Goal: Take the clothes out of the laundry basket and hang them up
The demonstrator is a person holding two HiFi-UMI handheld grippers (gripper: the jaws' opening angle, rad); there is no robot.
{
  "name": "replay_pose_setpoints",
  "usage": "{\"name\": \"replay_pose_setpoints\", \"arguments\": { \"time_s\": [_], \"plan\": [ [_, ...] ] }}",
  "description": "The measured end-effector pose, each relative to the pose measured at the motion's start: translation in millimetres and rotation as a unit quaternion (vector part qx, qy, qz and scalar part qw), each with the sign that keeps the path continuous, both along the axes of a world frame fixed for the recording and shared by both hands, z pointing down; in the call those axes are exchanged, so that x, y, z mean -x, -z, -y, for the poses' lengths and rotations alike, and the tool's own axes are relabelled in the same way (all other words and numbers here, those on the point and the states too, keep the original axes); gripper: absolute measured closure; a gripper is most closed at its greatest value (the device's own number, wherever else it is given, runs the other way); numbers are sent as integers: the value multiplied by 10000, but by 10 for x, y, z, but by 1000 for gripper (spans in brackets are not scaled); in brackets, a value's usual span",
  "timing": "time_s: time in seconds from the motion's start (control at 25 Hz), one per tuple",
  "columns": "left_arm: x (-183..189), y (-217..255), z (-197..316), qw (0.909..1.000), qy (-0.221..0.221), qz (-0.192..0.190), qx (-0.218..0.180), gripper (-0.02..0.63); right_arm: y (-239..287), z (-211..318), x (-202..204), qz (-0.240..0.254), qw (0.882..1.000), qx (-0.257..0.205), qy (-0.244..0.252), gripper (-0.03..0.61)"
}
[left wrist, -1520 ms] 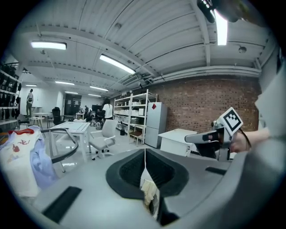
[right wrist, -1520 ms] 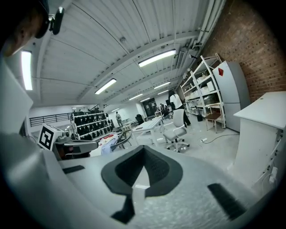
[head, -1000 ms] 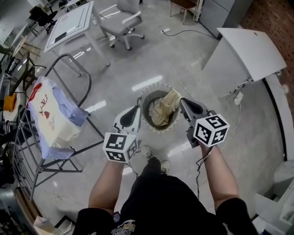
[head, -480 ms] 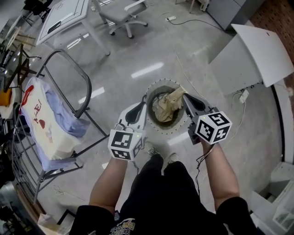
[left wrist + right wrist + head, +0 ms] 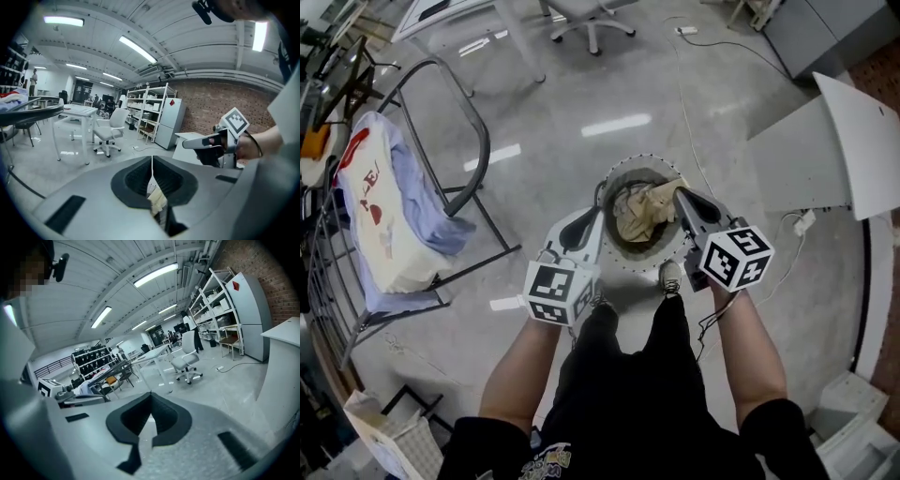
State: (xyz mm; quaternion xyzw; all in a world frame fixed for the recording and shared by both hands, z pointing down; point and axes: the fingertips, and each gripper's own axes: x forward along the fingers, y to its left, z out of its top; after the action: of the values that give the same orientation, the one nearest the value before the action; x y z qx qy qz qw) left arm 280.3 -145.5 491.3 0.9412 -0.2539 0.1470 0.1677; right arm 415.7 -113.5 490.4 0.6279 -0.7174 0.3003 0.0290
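A round laundry basket stands on the floor just ahead of the person's feet, with a beige garment bunched inside. My left gripper hangs over the basket's left rim, jaws shut and empty. My right gripper is over the right rim, by the garment's upper corner, also shut with nothing held. In the left gripper view the closed jaws show a bit of beige cloth below them, and the right gripper is off to the right. In the right gripper view the jaws are shut, with the left gripper at the left.
A metal drying rack stands at the left with white and blue clothes draped on it. A white slanted board is at the right. An office chair and a cable lie farther back.
Both grippers have sunk toward the basket and stayed shut. The basket now sits closer between their tips, and the view has tilted further down.
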Motion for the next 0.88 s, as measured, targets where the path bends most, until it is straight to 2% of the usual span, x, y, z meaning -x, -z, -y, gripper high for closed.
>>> {"name": "replay_pose_setpoints", "arguments": {
  "time_s": [0.2,0.44,0.48,0.56,0.72,0.88],
  "plan": [
    [-119,-28,-127,9974,702,152,4,601,-75,40,-220,158,9979,-43,631,572],
    [-361,-137,-371,9870,1573,321,73,600,-258,19,-520,304,9894,10,1420,568],
    [-392,-155,-403,9844,1725,332,117,600,-304,25,-550,341,9876,40,1535,536],
    [-433,-192,-454,9794,1976,352,196,600,-389,49,-574,387,9836,97,1760,518],
    [-436,-305,-490,9731,2260,392,237,590,-601,100,-566,329,9780,209,2050,484],
    [-394,-449,-463,9715,2324,389,268,503,-912,135,-515,188,9756,381,2152,450]
  ]
}}
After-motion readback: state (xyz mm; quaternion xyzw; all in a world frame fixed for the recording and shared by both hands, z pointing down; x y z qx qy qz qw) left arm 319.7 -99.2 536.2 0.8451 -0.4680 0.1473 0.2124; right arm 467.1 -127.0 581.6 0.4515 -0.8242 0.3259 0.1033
